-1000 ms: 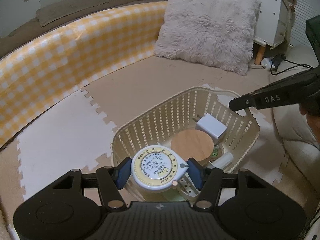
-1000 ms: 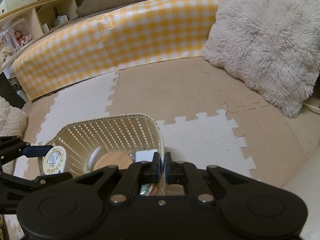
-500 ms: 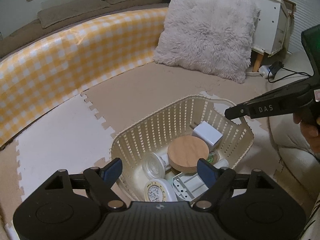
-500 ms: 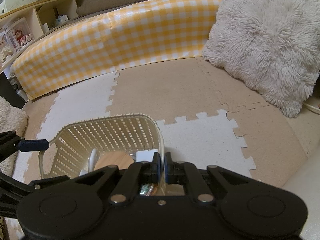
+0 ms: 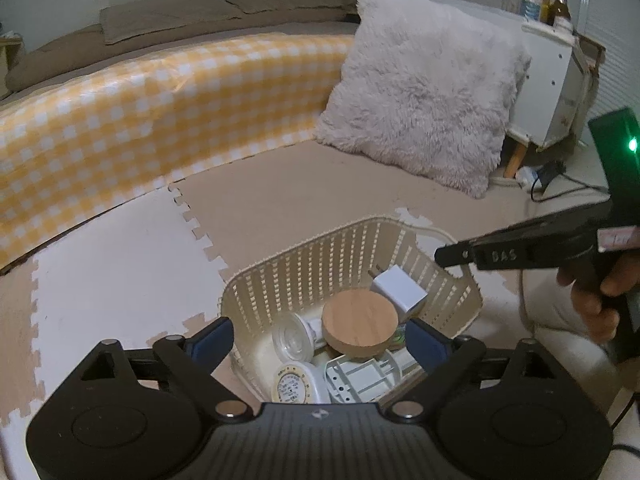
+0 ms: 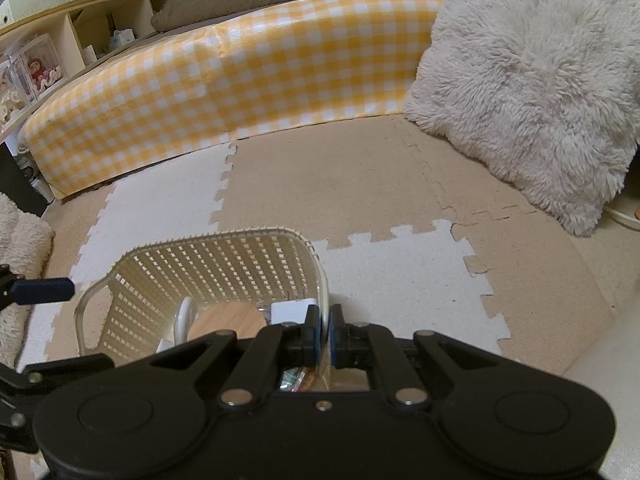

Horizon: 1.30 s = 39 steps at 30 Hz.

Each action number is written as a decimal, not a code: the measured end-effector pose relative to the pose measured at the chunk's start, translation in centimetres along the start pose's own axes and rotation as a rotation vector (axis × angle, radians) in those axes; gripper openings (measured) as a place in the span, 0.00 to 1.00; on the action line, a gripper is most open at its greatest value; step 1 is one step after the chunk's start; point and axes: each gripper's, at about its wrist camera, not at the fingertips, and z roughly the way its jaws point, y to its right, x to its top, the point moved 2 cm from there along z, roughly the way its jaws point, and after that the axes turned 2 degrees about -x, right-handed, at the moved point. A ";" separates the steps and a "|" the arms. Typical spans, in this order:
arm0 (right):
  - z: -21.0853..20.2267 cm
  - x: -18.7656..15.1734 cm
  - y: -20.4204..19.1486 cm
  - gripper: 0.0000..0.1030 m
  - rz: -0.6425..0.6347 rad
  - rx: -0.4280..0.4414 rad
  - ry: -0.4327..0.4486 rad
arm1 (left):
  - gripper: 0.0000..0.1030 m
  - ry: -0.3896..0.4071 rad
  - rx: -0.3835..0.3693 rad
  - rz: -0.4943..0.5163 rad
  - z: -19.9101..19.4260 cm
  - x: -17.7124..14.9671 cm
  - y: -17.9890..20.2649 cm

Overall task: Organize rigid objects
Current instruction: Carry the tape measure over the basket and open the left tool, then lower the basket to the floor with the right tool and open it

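Observation:
A cream slatted basket (image 5: 304, 264) sits on the foam floor mat. In it lie a round wooden disc (image 5: 360, 326), a white plug adapter (image 5: 398, 290), a clear round lid (image 5: 292, 338), a grey plastic tray piece (image 5: 360, 376) and a round yellow-rimmed tape measure (image 5: 292, 382). My left gripper (image 5: 320, 340) is open and empty above the basket's near side. My right gripper (image 6: 325, 330) is shut on the basket's rim (image 6: 320, 276); it also shows in the left wrist view (image 5: 444, 254).
A yellow checked bolster (image 6: 224, 92) runs along the back. A fluffy grey cushion (image 6: 536, 80) leans at the right. A white cabinet (image 5: 556, 92) and cables (image 5: 552, 176) are far right. A shelf unit (image 6: 52, 52) stands at the far left.
My left gripper opened and let go of the tape measure, which now lies in the basket. The left gripper pulled back and up. The right gripper stayed shut on the rim.

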 end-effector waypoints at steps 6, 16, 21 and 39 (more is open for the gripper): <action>-1.9 0.2 0.0 0.11 0.030 0.011 0.043 | 0.94 0.040 0.008 -0.073 -1.6 0.0 0.0; -6.4 0.5 -1.6 0.32 -0.017 -0.024 0.107 | 0.98 0.100 0.044 -0.170 -4.4 -0.6 -0.2; -8.7 -0.1 -2.4 0.45 -0.025 -0.025 0.107 | 1.00 0.144 0.044 -0.232 -6.8 -1.0 0.0; -18.8 -4.5 -3.1 0.91 -0.056 -0.051 0.258 | 1.00 0.293 0.206 -0.317 -16.8 -3.4 3.8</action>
